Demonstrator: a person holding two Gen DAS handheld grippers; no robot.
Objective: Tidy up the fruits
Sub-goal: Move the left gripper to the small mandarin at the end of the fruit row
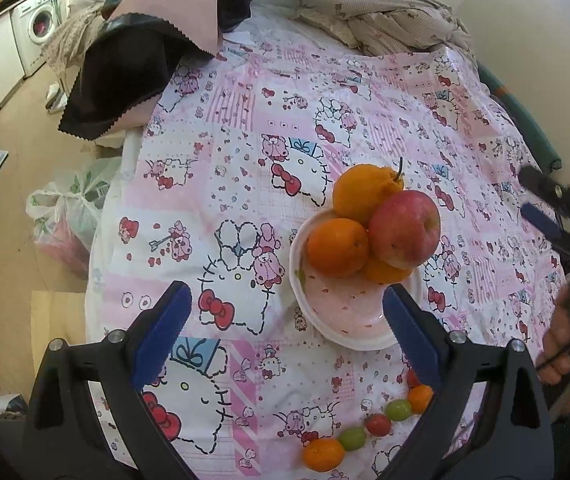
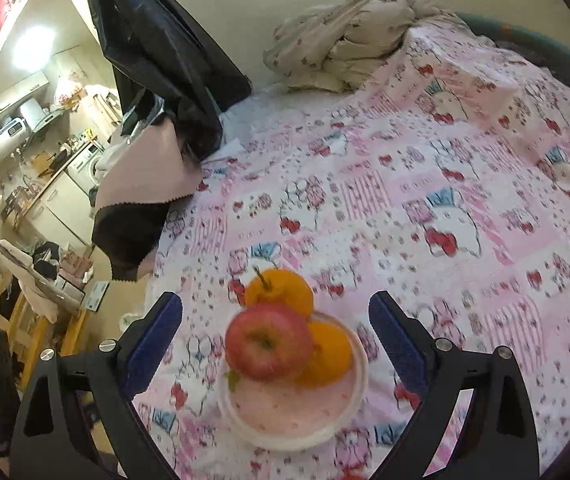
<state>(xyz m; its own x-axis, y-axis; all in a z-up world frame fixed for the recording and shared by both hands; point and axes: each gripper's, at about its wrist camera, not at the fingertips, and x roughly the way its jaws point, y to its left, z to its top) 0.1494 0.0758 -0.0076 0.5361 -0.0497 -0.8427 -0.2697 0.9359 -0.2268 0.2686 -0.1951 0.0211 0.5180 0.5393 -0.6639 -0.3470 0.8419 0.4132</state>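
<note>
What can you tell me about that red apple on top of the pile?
The apple is red with pale yellowish streaks and smooth, glossy skin; it looks whole. It sits highest in the bowl, resting on the oranges beneath and beside it. From the right wrist view its stem dimple faces up toward the camera; the stem itself is too blurred to make out. Neither gripper touches it.

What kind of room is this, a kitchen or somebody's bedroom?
Probably a small one-room home: a bed with a cartoon-print sheet and crumpled blanket, with a washing machine and kitchen counter just beyond.
</note>
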